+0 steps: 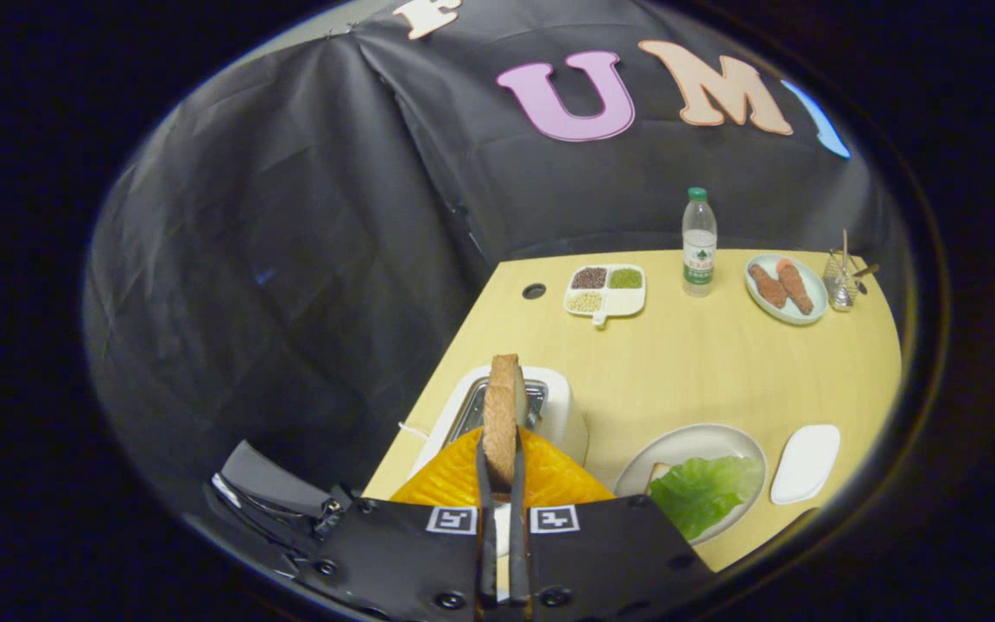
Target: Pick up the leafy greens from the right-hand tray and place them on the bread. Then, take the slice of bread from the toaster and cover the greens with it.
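Observation:
My gripper (500, 449) is shut on a slice of bread (503, 406), held upright on edge between the two fingers, just above the slot of the white toaster (562, 415). To the right of the fingers a round white plate (696, 442) carries a green lettuce leaf (705, 492) that covers most of another slice of bread (658, 472), of which a corner shows. Beside the plate lies a small white tray (805, 462) with nothing on it.
On the far side of the yellow table (705, 363) stand a divided dish of grains (605, 289), a water bottle (699, 242), a plate with two sausages (785, 288) and a glass holder with utensils (843, 281). A cable hole (534, 290) is near the table's left edge.

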`<state>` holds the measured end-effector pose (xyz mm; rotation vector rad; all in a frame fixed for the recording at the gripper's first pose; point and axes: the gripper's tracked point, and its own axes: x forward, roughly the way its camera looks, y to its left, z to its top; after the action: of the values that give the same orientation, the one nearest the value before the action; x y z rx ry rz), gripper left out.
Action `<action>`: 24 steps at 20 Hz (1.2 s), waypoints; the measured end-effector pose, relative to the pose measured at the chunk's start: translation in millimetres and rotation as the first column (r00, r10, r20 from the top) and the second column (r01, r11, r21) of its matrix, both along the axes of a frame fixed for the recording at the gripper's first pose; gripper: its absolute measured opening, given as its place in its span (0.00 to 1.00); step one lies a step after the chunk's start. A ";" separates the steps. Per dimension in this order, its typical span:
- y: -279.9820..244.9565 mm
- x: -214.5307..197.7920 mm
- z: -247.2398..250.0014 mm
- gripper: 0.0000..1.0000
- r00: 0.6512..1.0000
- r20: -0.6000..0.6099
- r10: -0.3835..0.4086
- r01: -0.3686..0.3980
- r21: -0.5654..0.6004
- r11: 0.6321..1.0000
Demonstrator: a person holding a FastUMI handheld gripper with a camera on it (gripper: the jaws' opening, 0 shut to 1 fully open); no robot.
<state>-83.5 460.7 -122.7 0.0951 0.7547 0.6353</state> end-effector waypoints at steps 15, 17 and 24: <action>-133.3 61.1 -4.5 0.08 0.966 -0.118 -0.229 0.249 0.196 0.949; -151.2 64.0 -19.0 0.08 0.959 -0.136 -0.250 0.273 0.192 0.943; -164.9 46.0 -81.4 0.08 0.948 -0.236 -0.214 0.261 0.192 0.946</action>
<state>-37.5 295.8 -204.0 0.4601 0.8608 0.4786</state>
